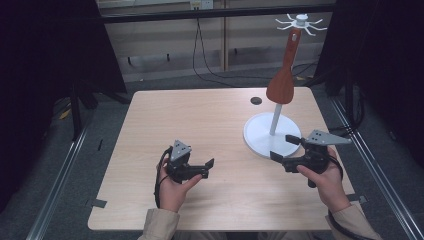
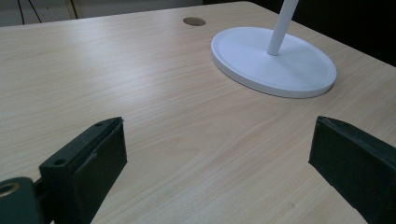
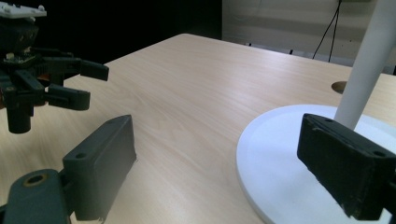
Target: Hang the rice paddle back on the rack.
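High view, table: a light wooden table (image 1: pixel 200 125) with a round dark hole (image 1: pixel 256 101) near its far edge.
High view, stand: a white rack stand (image 1: pixel 272 135) sits on the right half of the table, with a round flat base, a thin upright pole and a ring of hooks (image 1: pixel 301 22) at the top.
High view, spatula: a brown wooden spatula (image 1: pixel 285 75) hangs by its handle from the hooks, blade down, in front of the pole and above the base.
High view, left gripper: the left gripper (image 1: pixel 200 167) is held low over the near middle of the table, well apart from the stand; its jaws are spread and hold nothing.
High view, right gripper: the right gripper (image 1: pixel 284 148) sits at the near right edge of the white base, jaws spread wide and holding nothing.
Left gripper view, jaws: both black jaws stand wide apart with bare table between them.
Left gripper view, stand: the white base (image 2: pixel 275 60) lies ahead to the right, the pole rising out of the top of the view, the hole (image 2: pixel 194 21) beyond it.
Right gripper view, jaws: spread, one over bare wood, the other over the white base (image 3: pixel 280 158).
Right gripper view, pole: the white pole (image 3: pixel 366 65) rises just behind the right-hand jaw.
Right gripper view, other gripper: the left gripper (image 3: pixel 88 85) shows at far left, its jaws a little apart.
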A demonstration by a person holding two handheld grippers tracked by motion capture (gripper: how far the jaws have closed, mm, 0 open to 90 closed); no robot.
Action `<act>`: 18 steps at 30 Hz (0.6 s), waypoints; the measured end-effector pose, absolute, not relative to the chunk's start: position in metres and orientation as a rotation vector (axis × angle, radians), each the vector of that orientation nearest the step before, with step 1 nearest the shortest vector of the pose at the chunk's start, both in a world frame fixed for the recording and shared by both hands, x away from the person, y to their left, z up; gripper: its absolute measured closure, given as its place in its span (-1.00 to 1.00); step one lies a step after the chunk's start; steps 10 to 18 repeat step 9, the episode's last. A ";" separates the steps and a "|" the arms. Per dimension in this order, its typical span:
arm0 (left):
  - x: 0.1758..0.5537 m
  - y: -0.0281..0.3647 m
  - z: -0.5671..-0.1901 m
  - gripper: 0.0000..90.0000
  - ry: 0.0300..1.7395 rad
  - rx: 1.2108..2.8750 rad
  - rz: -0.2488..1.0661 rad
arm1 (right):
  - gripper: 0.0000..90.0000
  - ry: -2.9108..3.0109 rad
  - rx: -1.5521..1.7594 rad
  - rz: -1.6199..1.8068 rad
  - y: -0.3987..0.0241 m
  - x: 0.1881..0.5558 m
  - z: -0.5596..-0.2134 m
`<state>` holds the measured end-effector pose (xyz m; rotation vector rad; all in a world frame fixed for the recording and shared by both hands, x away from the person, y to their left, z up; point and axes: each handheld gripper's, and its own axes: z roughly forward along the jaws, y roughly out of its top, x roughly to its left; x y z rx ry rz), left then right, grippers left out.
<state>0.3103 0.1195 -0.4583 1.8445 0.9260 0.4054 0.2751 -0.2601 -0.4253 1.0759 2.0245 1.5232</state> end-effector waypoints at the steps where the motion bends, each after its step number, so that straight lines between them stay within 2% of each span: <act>1: 0.310 0.120 -0.458 -0.91 0.926 1.845 0.405 | -0.76 2.032 1.071 1.515 -0.259 0.274 -0.427; 9: 0.311 0.120 -0.459 -0.91 0.927 1.848 0.403 | -0.76 2.024 1.102 1.526 -0.258 0.269 -0.442; 18: 0.311 0.120 -0.459 -0.91 0.927 1.848 0.403 | -0.76 2.024 1.102 1.526 -0.258 0.269 -0.442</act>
